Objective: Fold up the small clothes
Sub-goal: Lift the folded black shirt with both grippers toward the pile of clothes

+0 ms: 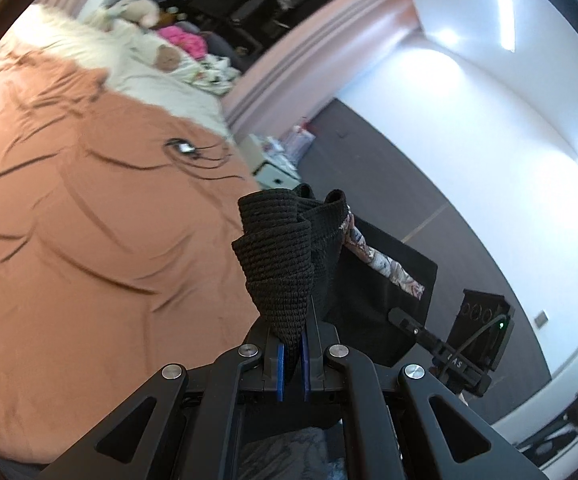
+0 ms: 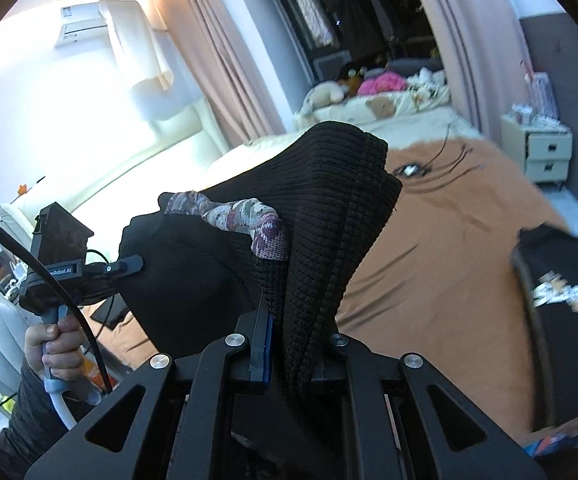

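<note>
1. Closest to the lens in the left wrist view, the left gripper (image 1: pixel 293 332) is seen with its two blue-padded jaws clamped on a bunched fold of one black knit garment (image 1: pixel 285 256), which rises from the jaws in ribbed folds.
2. One strip of floral patterned fabric (image 1: pixel 385 264) is seen on the garment, running from its upper folds down and to the right across a flat black panel.
3. To the left and behind, one orange bedspread (image 1: pixel 89 220) is spread over the bed, creased, with one small dark-wired item (image 1: pixel 185 148) lying on it.
4. At the far right of that view, the right gripper (image 1: pixel 409 322) is seen side-on, its tip at the garment's far edge.
5. In the right wrist view, one hand (image 2: pixel 55 340) is seen at the left edge around the left gripper's handle.
6. At the centre, the right gripper (image 2: pixel 289 344) is shown with its jaws closed on a thick fold of the same garment, which is held off the bed between the two grippers.
7. The garment's long axis is stretched roughly level from one gripper to the other, left to right, with the floral strip lying along its upper edge.
8. At the right edge, one further black garment (image 2: pixel 565 312) with a printed logo is laid on the bedspread.
9. Beyond the bed, one pale two-drawer nightstand (image 2: pixel 545 152) is seen.
</note>
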`<state>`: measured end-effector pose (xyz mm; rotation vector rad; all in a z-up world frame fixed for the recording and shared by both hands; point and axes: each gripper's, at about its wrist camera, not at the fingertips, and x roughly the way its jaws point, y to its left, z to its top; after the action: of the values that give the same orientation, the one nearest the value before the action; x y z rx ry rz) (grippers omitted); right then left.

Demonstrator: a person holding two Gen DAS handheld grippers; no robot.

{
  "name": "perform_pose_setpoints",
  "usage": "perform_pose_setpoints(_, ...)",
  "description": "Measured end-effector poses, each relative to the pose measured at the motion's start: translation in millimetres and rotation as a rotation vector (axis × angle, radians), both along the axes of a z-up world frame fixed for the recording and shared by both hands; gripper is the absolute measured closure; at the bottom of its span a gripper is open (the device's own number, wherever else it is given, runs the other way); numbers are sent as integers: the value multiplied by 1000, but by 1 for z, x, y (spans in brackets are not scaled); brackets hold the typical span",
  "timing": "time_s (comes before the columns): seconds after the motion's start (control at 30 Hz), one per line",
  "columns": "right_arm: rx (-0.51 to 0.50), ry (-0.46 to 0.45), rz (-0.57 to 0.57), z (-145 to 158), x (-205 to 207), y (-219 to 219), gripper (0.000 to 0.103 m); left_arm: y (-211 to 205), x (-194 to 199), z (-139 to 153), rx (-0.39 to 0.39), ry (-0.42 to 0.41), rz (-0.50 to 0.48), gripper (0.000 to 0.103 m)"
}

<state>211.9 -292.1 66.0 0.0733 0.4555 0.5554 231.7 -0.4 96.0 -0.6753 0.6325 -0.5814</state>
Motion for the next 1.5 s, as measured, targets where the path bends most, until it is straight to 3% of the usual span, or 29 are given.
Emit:
perform_pose_setpoints(0.33,-55,-150,-116,33,-73,-74,96,-95,29,33,18,-65,-155,97)
perform_pose_setpoints(0.6,-74,-205,-232,41,-127,-112,96,-159,52,45,33,-115,-280,97)
perform_pose_setpoints(0.93,-109,-227,-351,39,-154,-104,96,-247,81,50,30,-163,-432,97)
perform_pose_setpoints(1.3,-103,-201,-523,43,-162,-76,96,-325,114,37,37,-129,-564,97)
perform_pose_setpoints(1.5,-80,-184,-585,42,-150,-58,96,-344,140,27,36,-95,-584,97)
